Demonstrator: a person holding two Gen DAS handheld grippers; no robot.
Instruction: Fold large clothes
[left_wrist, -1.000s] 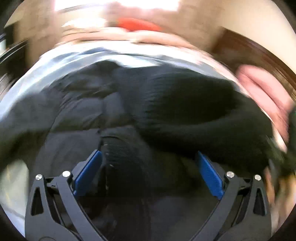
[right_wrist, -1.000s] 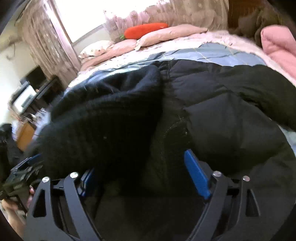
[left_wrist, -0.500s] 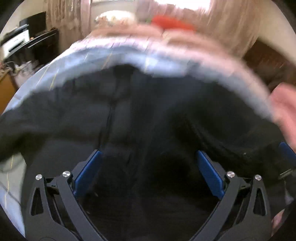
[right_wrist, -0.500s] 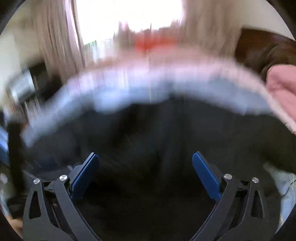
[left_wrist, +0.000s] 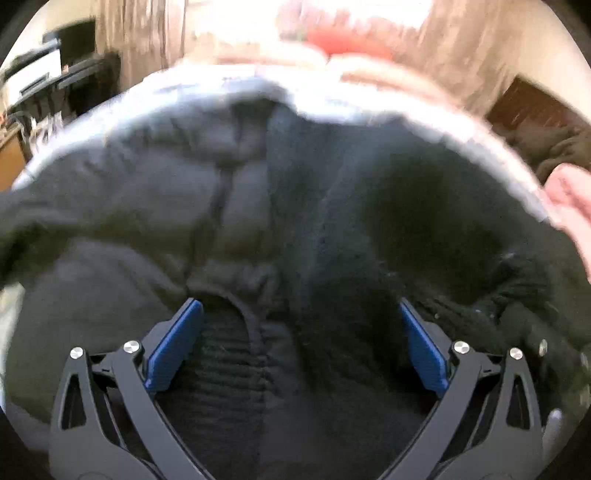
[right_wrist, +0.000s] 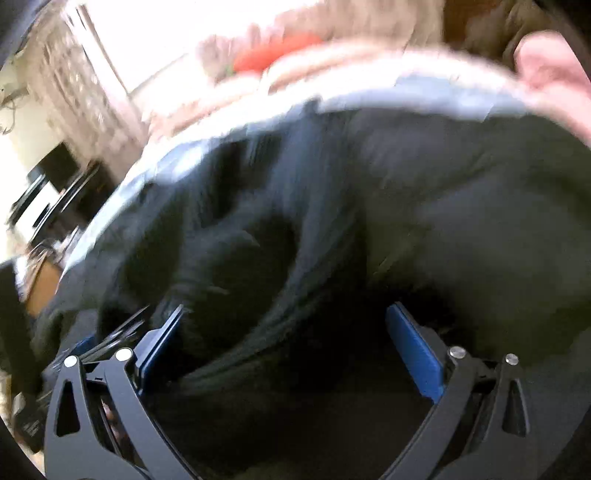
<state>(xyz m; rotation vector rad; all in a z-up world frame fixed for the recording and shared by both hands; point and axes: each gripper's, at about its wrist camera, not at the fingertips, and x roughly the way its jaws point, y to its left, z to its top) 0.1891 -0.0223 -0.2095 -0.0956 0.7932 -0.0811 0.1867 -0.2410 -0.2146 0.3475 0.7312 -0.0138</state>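
A big black puffer jacket (left_wrist: 147, 206) lies spread over a bed with a light blue sheet (left_wrist: 184, 81). My left gripper (left_wrist: 299, 332) hangs low over it, jaws wide apart. A ribbed knit hem (left_wrist: 229, 362) lies between the blue pads (left_wrist: 177, 347), and neither pad presses on it. In the blurred right wrist view the same jacket (right_wrist: 461, 221) fills the picture, with dark folds running under my right gripper (right_wrist: 288, 332). That gripper stands open at full width, its pads (right_wrist: 413, 350) clear of the cloth.
At the head of the bed lie pinkish pillows and a red cushion (left_wrist: 343, 37). A pink blanket (left_wrist: 569, 195) is bunched at the right edge. A desk with a monitor (left_wrist: 44, 81) stands to the left, with curtains and a bright window behind.
The raised black knit part of the jacket has dropped flat. My right jaws have spread wider and no longer touch fabric. Both grippers have shifted and sunk a little over the jacket.
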